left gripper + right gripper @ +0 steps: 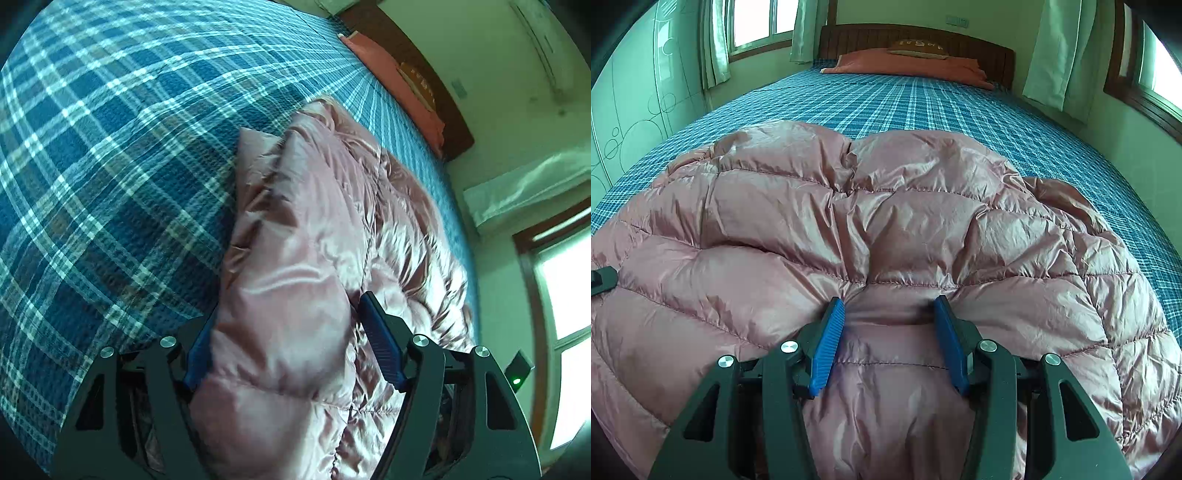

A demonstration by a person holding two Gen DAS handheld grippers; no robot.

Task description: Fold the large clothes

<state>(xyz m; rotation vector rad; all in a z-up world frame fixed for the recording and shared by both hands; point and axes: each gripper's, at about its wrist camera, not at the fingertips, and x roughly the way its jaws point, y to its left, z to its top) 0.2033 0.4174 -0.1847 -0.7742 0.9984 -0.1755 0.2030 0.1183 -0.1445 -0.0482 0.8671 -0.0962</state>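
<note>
A pink quilted down jacket (886, 221) lies spread over the near part of the bed's blue plaid sheet (923, 99), filling the lower two thirds of the right wrist view. The right gripper (889, 306) pinches a puffed fold of it between its blue pads (827, 347). The left gripper (284, 325) has a thick fold of the jacket between its fingers (whether the pads actually press I cannot tell). At the top of the frame, an orange pillow (908, 66) leans against the dark headboard (997, 55); the small brown cushion (918, 48) on it carries markings too blurred to read.
</note>
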